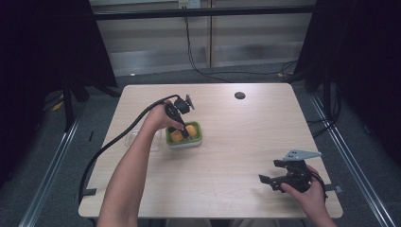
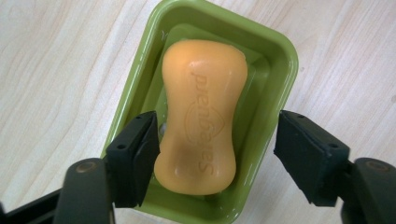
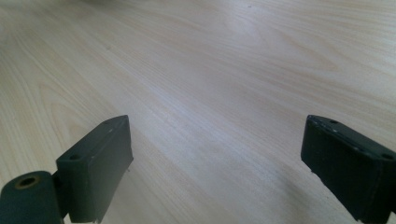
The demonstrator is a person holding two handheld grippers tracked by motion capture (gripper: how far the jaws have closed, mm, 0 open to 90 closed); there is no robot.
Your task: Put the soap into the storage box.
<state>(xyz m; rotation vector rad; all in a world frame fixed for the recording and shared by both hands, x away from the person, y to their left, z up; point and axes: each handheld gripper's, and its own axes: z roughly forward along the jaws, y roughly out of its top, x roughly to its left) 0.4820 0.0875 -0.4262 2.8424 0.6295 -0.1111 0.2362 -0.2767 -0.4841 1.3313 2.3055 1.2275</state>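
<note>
Green soap dish [image 2: 280, 60] holds one orange soap bar [image 2: 203, 116] — lying flat inside. Left gripper [image 2: 215, 154] jaws spread around it, one pad touching at most. Right gripper [image 3: 215, 163] jaws spread — nothing between.

High view dim, dark at left and right edges, wooden table [image 1: 227, 156] evenly lit from above; left gripper view sharp, soft glare on orange soap [image 2: 201, 116] and green dish [image 2: 275, 60]; right gripper view blurs far off.

Soap dish [image 1: 184, 135] mid-table; bare wood around
</note>
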